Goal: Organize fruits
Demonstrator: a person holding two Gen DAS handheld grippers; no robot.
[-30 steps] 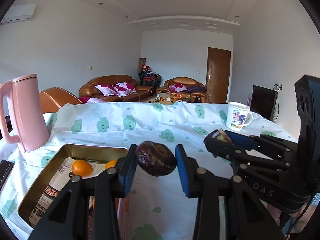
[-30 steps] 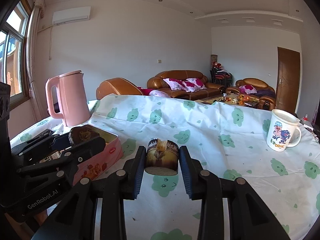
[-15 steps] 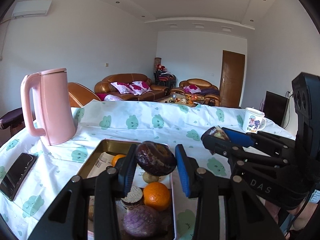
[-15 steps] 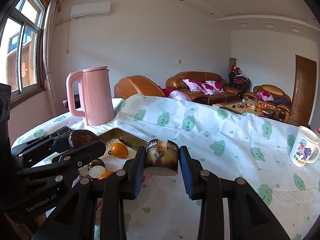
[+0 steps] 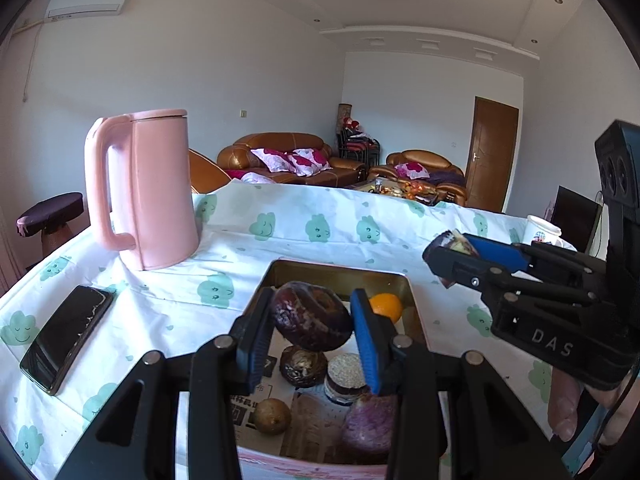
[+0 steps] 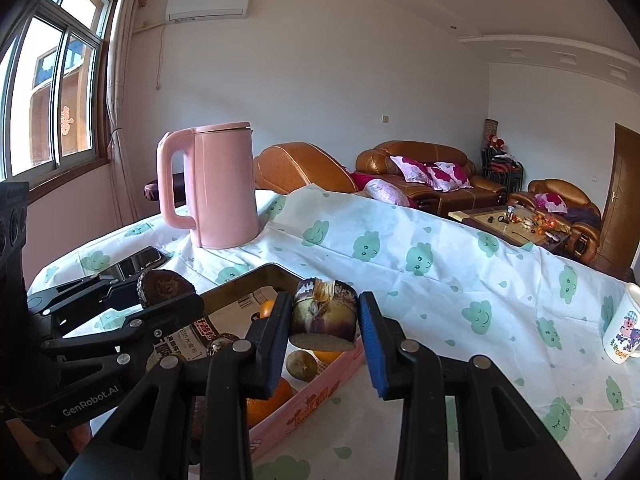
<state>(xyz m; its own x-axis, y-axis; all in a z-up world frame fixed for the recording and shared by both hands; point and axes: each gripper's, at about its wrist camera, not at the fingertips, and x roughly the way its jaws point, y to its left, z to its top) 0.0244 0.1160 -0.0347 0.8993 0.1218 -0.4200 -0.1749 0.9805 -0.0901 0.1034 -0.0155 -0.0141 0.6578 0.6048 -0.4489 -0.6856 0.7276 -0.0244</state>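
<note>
Filling the far half of both views, a white-walled living room holds brown leather sofas [image 6: 416, 172] with pink cushions, a brown door [image 5: 491, 156] at 2 o'clock of the left view, a window [image 6: 48, 92] at 9 o'clock of the right view and an air conditioner [image 6: 208, 7] high at 11 o'clock. Nearer, a table carries a white tablecloth [image 5: 320, 216] printed with green clouds.

On the cloth, a tall pink kettle [image 5: 144, 188] stands upright at 10 o'clock of the left view, with a dark phone [image 5: 66, 336] lying flat at 8 o'clock. A white cartoon mug [image 6: 622, 328] stands at 3 o'clock of the right view.

Just below centre sits a pink tin tray [image 5: 340, 270] lined with newspaper; inside lie an orange [image 5: 386, 306], a purple fruit [image 5: 370, 426], a small brown fruit [image 5: 272, 416] and 2 dark pieces.

Above the tray, the left gripper [image 5: 312, 320] pinches a dark wrinkled fruit [image 5: 310, 316] between its 2 pads. The right gripper [image 6: 324, 322] pinches a cut purple fruit piece [image 6: 324, 320], pale face down, over the tray's right rim at 6 o'clock of its own view. Part of a hand [image 5: 564, 408] shows at 4 o'clock in the left view.
</note>
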